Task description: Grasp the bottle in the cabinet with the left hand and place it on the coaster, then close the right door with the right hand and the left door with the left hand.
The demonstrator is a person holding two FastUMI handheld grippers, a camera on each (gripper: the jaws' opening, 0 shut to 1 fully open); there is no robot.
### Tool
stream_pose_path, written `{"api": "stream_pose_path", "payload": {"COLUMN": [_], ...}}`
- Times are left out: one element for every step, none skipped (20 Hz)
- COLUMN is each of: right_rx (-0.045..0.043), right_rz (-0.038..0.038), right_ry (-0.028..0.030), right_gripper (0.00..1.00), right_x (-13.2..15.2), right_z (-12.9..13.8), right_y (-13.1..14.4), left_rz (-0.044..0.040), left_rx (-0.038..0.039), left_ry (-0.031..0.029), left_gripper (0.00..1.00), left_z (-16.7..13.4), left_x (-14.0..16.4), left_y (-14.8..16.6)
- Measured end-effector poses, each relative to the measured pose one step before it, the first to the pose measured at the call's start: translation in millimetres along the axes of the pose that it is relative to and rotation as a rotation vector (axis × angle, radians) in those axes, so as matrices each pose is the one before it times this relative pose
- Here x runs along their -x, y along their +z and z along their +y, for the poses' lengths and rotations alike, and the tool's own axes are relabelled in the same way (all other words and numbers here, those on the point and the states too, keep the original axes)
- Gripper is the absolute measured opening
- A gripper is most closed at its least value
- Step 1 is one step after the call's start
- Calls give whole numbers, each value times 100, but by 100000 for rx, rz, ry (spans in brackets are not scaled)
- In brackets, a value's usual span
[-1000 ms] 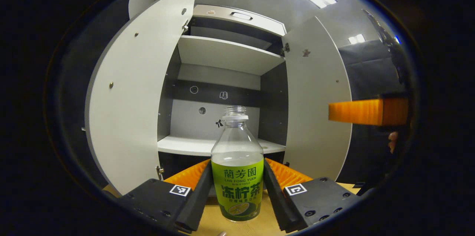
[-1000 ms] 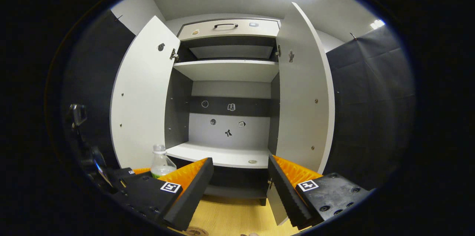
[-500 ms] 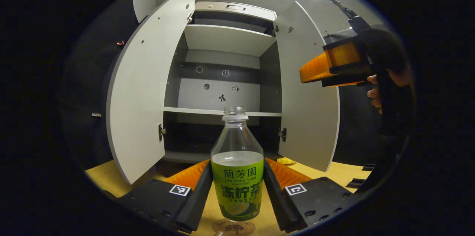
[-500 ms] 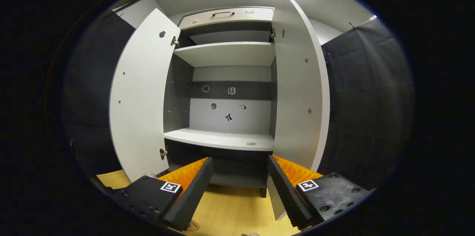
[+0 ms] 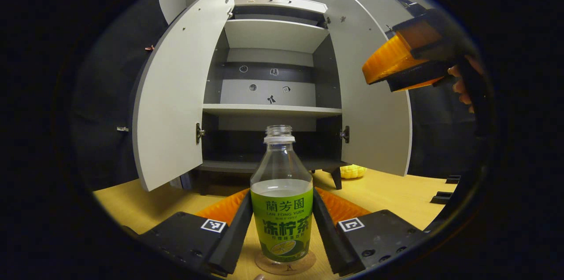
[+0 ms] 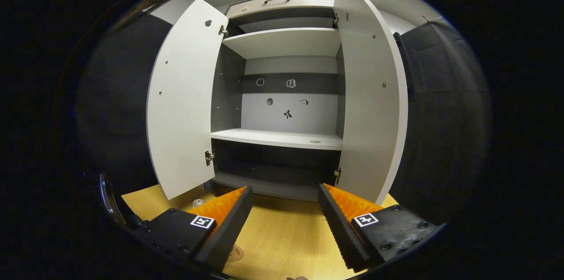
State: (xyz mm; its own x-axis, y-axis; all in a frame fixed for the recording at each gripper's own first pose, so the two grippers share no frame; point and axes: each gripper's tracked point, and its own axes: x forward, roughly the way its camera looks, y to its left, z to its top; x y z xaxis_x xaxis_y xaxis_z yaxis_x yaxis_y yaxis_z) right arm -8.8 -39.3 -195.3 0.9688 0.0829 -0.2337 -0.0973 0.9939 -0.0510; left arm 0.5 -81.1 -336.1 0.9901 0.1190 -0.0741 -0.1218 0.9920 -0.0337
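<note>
A clear bottle (image 5: 282, 209) with a green label and no cap stands upright between the fingers of my left gripper (image 5: 282, 196), which is shut on it. Its base meets a round wooden coaster (image 5: 285, 266) on the yellow table. Beyond it the cabinet has its left door (image 5: 172, 95) and right door (image 5: 374, 108) swung open. My right gripper (image 6: 285, 189) is open and holds nothing, facing the cabinet's right door (image 6: 370, 95) and left door (image 6: 185, 104). The bottle's mouth (image 6: 199, 203) and the coaster's edge (image 6: 235, 252) peek past its left finger. A hand holds that right gripper (image 5: 387, 64) high at the right.
The cabinet shelf (image 6: 277, 138) carries a small round mark. A yellow object (image 5: 353, 171) lies on the table (image 5: 387, 192) under the right door. Small black pieces (image 5: 440, 198) sit at the table's right edge. Black cloth hangs on both sides.
My left gripper came down with the bottle, and the coaster now lies under its base. The right gripper moved back and tilted, so more of the table shows below the cabinet.
</note>
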Motion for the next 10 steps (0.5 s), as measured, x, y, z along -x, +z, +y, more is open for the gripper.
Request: {"api": "stream_pose_path", "payload": {"right_rx": [-1072,-1608,-1495,-1042,-414,155,421,488,297,-29], "right_rz": [1036,1347,1281,849,488,184,255,377,261,640], "right_ry": [253,653,297,102,-43,-239,-205,-212,-92,235], "right_gripper": [98,98,98,98,98,98,98,98,98,98], "right_x": [-13,-32,110,58,157,30,63,16,59,57], "right_z": [142,231,79,-4,-26,-93,-143,-60,6,68], "right_y": [-397,-530,-522,-318,-215,-56,-177,-178,-151,-195], "left_rz": [495,596,1051,539,-121,-448,-1035,-57,-1038,-600], "left_rx": [-331,-217,-77,170,301,-42,-245,-284,-661,-805], "left_ry": [-540,-436,-40,-350,-169,-162,-255,-415,-392,-533], "left_gripper": [77,77,77,77,78,78,79,78,79,80], "left_z": [-146,-183,-38,-86,4,-34,-36,-178,-69,-113], "left_x": [-13,-21,40,76,22,132,43,-42,-5,-27], "left_y": [-370,-536,-500,-463,-258,-84,217,-242,132,-48]}}
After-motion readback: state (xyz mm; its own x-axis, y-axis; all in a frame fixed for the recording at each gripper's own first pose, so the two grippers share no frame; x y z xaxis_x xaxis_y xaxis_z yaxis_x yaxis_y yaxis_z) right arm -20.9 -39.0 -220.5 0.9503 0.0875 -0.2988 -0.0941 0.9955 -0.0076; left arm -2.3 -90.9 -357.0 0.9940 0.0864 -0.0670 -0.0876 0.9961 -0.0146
